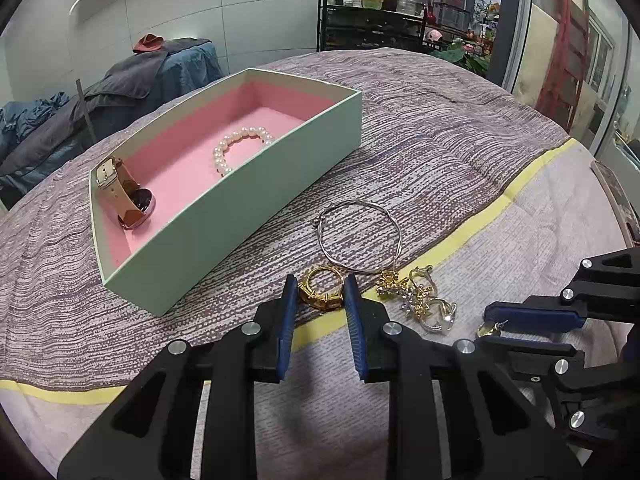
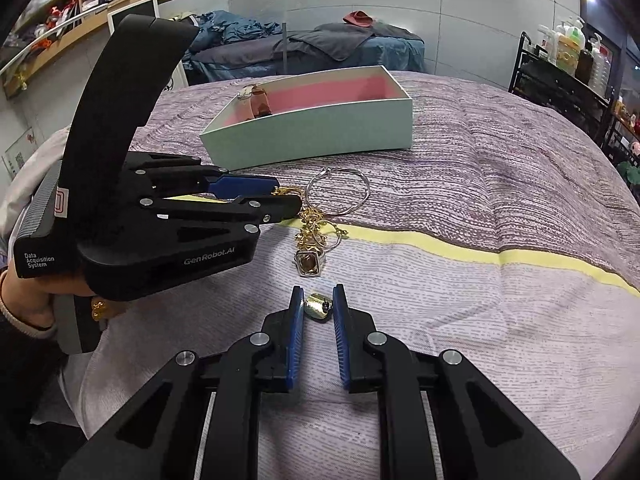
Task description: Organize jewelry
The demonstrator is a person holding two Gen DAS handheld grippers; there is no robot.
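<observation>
A mint box with pink lining [image 1: 256, 184] stands on the bed and holds a pearl bracelet [image 1: 236, 144] and a tan-strap watch [image 1: 128, 196]. The box also shows in the right wrist view [image 2: 320, 136]. My left gripper [image 1: 320, 292] is open, its pads on either side of a gold ring [image 1: 322, 288]. A silver bangle [image 1: 360, 236] and a tangle of gold and silver pieces [image 1: 420, 296] lie to its right. My right gripper [image 2: 318, 304] is open around a small gold earring [image 2: 318, 306]. A silver ring with a brown stone [image 2: 308, 264] lies just beyond it.
The bed cover [image 2: 480, 208] is purple-striped with a yellow band [image 2: 460, 252]. A black shelf with bottles [image 1: 372, 12] stands behind the bed. Another bed with dark bedding [image 2: 320, 48] is at the back.
</observation>
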